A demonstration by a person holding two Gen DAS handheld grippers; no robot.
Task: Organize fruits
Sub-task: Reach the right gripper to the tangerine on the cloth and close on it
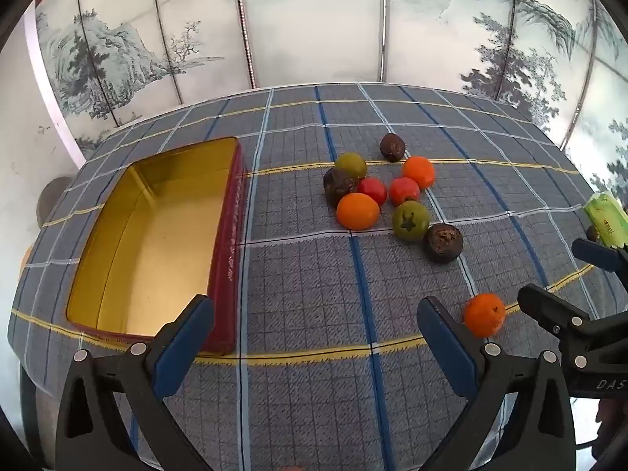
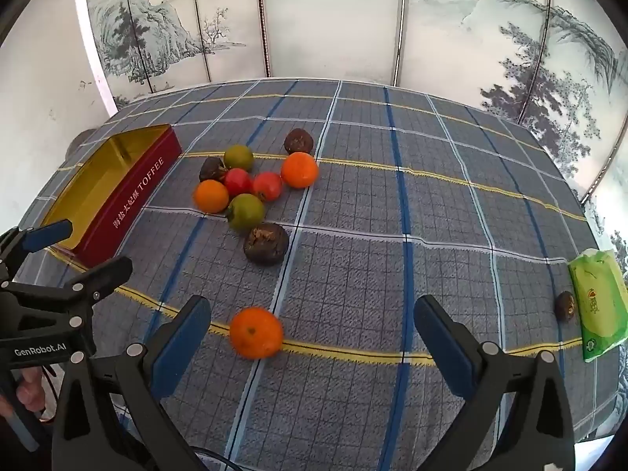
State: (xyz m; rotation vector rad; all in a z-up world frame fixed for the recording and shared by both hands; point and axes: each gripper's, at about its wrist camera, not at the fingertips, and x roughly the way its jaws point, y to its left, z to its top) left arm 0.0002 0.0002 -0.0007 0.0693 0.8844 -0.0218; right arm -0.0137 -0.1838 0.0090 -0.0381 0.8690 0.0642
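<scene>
A red toffee tin (image 1: 231, 243) with a gold inside stands open and empty at the left; it also shows in the right wrist view (image 2: 129, 200). A cluster of several fruits lies mid-table: oranges (image 1: 357, 210), red ones (image 1: 372, 190), green ones (image 1: 410, 220) and dark brown ones (image 1: 444, 242). One lone orange (image 2: 256, 332) lies nearer, between my right gripper's (image 2: 312, 337) open fingers, closer to the left one; it also shows in the left wrist view (image 1: 484, 314). My left gripper (image 1: 316, 337) is open and empty, beside the tin's near right corner.
A green tissue pack (image 2: 598, 302) lies at the table's right edge with a small dark fruit (image 2: 565, 305) beside it. A painted folding screen (image 2: 333, 19) stands behind the table. The plaid cloth (image 2: 392, 274) covers the whole table.
</scene>
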